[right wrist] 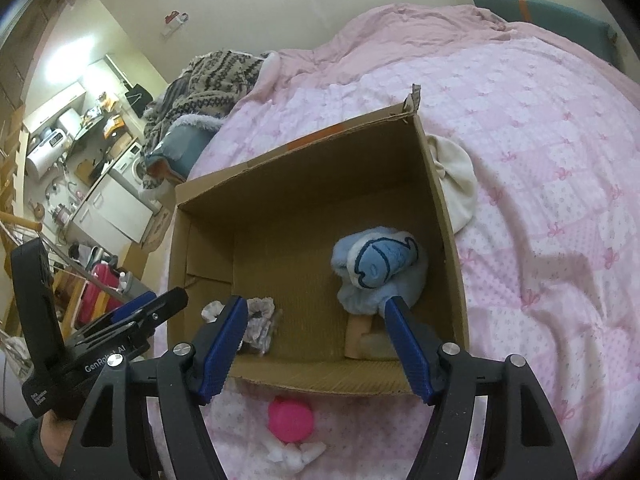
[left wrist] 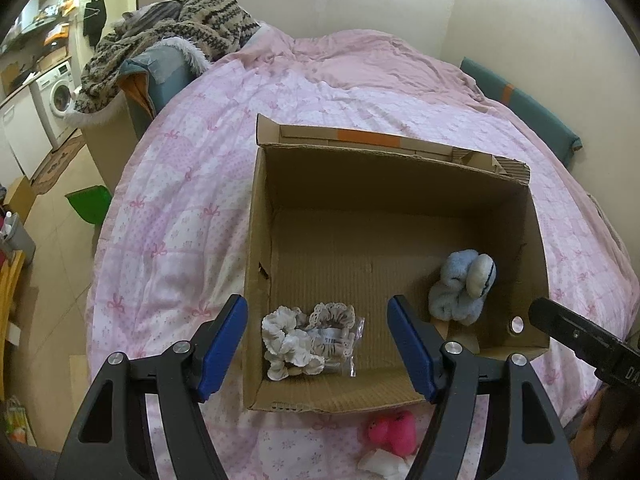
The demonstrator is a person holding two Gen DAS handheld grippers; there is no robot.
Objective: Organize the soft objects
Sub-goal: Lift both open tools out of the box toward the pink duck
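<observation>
Both tools, left tool (left wrist: 316, 344) and right tool (right wrist: 314, 346), were held wide open over the cardboard box (left wrist: 256, 240) (nothing gripped); blue plush (right wrist: 376, 276) and bagged scrunchies (left wrist: 308, 340) were seen inside.

Left gripper (left wrist: 316, 344) jaws apart, right gripper (right wrist: 314, 344) likewise

Ahead of your left tongs (left wrist: 316, 348), an open cardboard box (left wrist: 256, 216) sits on the bed, a bag of cream lace scrunchies (left wrist: 308, 340) lying flat in its near corner between the fingers. A rolled blue plush (right wrist: 376, 272) slumps against the box wall just beyond your right tongs (right wrist: 316, 344). Below them, outside the box, a pink toy (right wrist: 290, 420) rests beside white fluff (right wrist: 296, 454).
</observation>
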